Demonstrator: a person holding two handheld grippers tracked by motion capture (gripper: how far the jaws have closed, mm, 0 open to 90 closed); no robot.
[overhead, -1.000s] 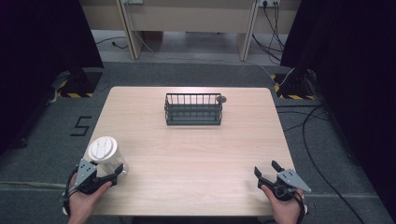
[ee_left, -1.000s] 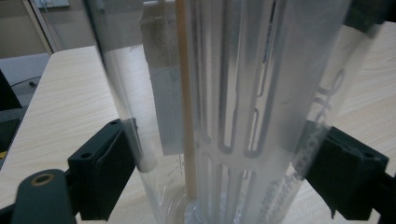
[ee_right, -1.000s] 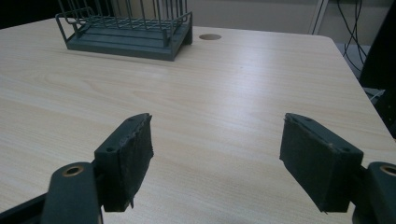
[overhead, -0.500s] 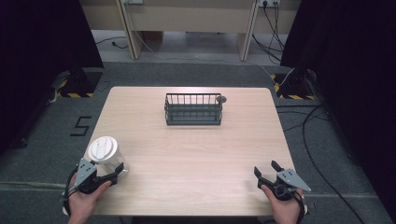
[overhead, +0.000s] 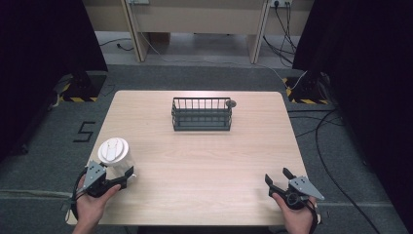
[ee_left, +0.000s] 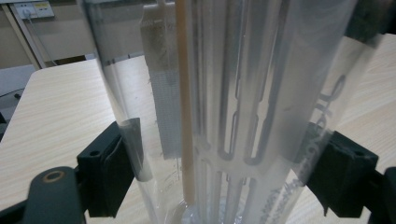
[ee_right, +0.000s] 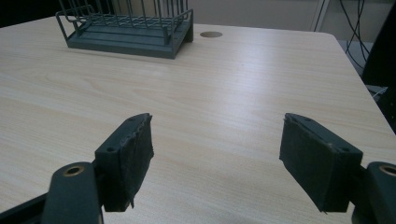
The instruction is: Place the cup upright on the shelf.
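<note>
My left jaws are clamped on either side of the clear plastic cup with a white lid (overhead: 115, 155), while my right jaws stand spread wide with nothing between them. From there, largest first: the pale wood-grain tabletop (overhead: 195, 161) sits on grey carpet, with dark curtains at both sides, a light wooden bench at the back wall and black cables trailing off to the right. The dark wire basket (overhead: 201, 113) stands at the far middle of the tabletop, well apart from both grippers, just beside a round cable hole. I judge it to be where the cup is headed. The cup stands upright at the near left corner, and in the left gripper view its wall (ee_left: 233, 112) spans the gap between the pads, so I hold it low and square. The left gripper (overhead: 127, 176) grips from the near side; the right gripper (overhead: 276, 178) rests idle near the right edge.
</note>
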